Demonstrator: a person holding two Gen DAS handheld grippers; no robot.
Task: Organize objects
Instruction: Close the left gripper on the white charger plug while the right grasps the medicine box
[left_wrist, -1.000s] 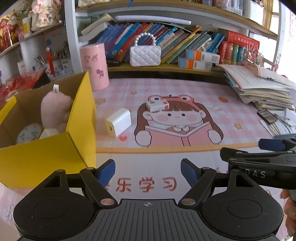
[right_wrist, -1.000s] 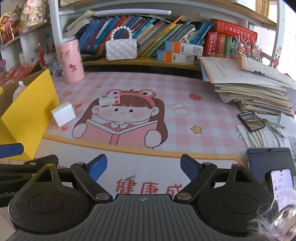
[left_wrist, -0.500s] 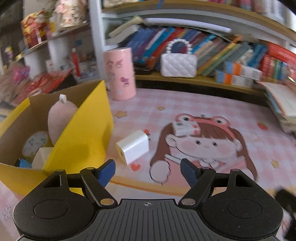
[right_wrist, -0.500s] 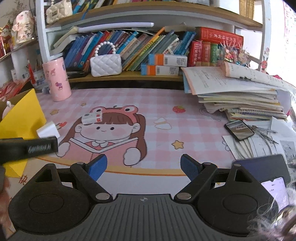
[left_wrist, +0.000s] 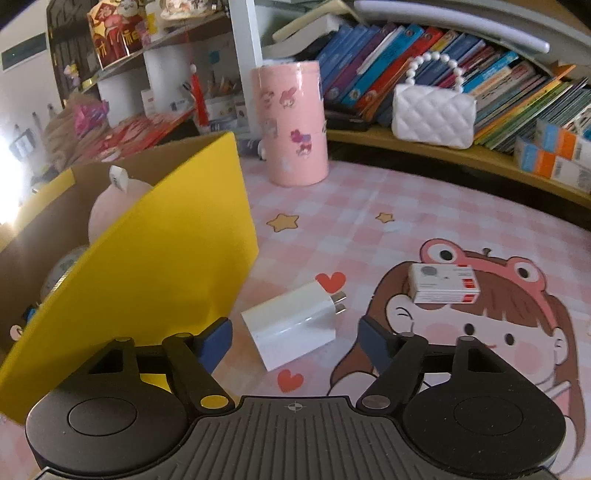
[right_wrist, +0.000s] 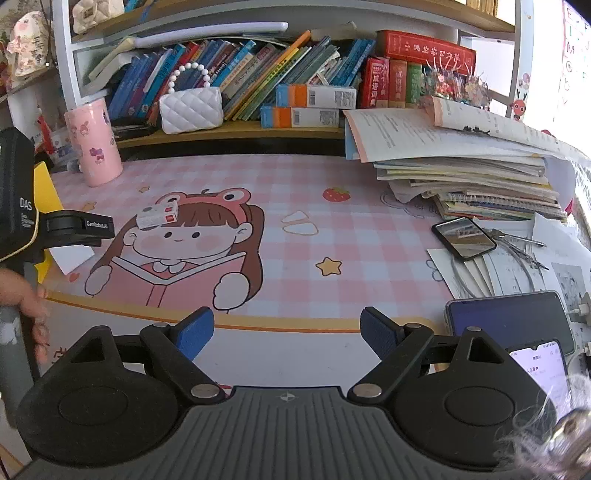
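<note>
A white plug charger (left_wrist: 293, 325) lies on the pink cartoon mat beside the yellow cardboard box (left_wrist: 147, 273). My left gripper (left_wrist: 295, 341) hovers just in front of the charger with its jaws closing; the near end of the charger sits between the blue fingertips and the pads do not touch it. A small white and red box (left_wrist: 443, 284) rests on the mat to the right, also seen as the small box (right_wrist: 159, 216) in the right wrist view. My right gripper (right_wrist: 286, 332) stands open over the mat's front edge with nothing between its fingers.
The yellow box holds a pink plush (left_wrist: 110, 203) and a small clock. A pink tube (left_wrist: 291, 122) and white purse (left_wrist: 432, 114) stand at the back. Stacked papers (right_wrist: 461, 166) and phones (right_wrist: 509, 325) fill the right side. A hand (right_wrist: 26, 295) holds the left gripper.
My left gripper has swung left and down toward the white charger, which now lies between its fingertips. The right gripper view has shifted slightly right; its jaws look the same.
</note>
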